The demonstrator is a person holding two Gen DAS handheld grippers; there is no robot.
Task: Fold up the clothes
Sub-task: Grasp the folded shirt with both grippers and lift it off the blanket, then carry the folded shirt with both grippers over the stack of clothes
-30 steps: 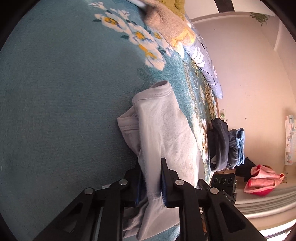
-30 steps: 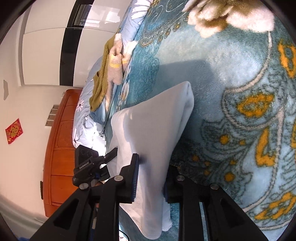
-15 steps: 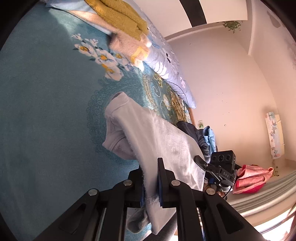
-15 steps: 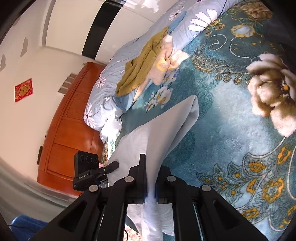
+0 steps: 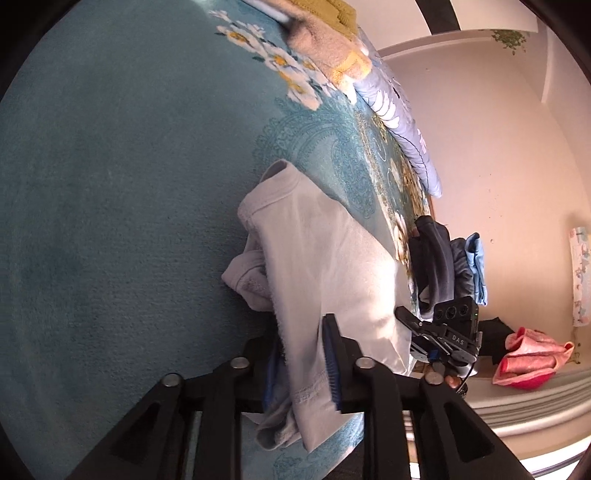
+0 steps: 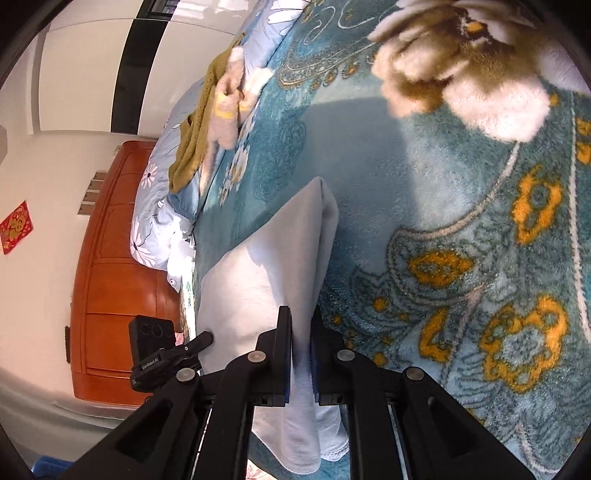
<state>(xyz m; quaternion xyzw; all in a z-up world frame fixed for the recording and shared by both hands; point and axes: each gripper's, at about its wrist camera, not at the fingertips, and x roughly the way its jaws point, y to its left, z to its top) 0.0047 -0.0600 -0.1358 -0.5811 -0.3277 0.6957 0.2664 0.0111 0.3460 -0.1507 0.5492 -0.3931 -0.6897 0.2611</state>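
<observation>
Left tongs clamped on pale garment, teal blanket beneath

Under you lies a bed covered by a teal plush blanket patterned with white and orange flowers. The pale grey garment rests its far end on it at about 5 o'clock in the left wrist view. At 12 o'clock a mustard knit and a beige fuzzy piece lie beside the light blue floral pillows. Dark folded clothes sit at 3 o'clock on the bed's edge.
</observation>
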